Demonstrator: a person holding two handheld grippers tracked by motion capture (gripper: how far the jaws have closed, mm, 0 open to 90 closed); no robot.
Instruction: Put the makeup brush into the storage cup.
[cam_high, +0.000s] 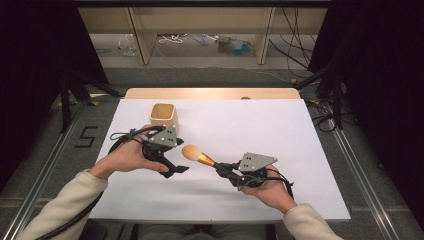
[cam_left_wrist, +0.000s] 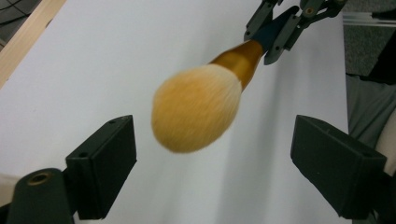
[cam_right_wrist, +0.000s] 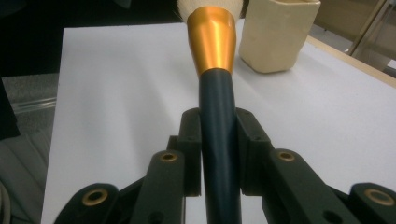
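A makeup brush (cam_high: 197, 156) with a fluffy tan head (cam_left_wrist: 196, 107), gold ferrule (cam_right_wrist: 211, 39) and dark handle is held above the white table. My right gripper (cam_high: 222, 169) is shut on the handle (cam_right_wrist: 218, 154), with the brush pointing left toward the other hand. My left gripper (cam_high: 176, 170) is open, its jaws spread wide, and the brush head hovers just ahead of them without touching. A cream square cup (cam_high: 163, 116) stands upright behind the left hand, and appears beyond the brush (cam_right_wrist: 275, 35) in the right gripper view.
The white table top (cam_high: 260, 125) has a wooden strip (cam_high: 210, 93) along its far edge. Metal rails run along both sides on the floor. Shelving legs and cables lie beyond the table.
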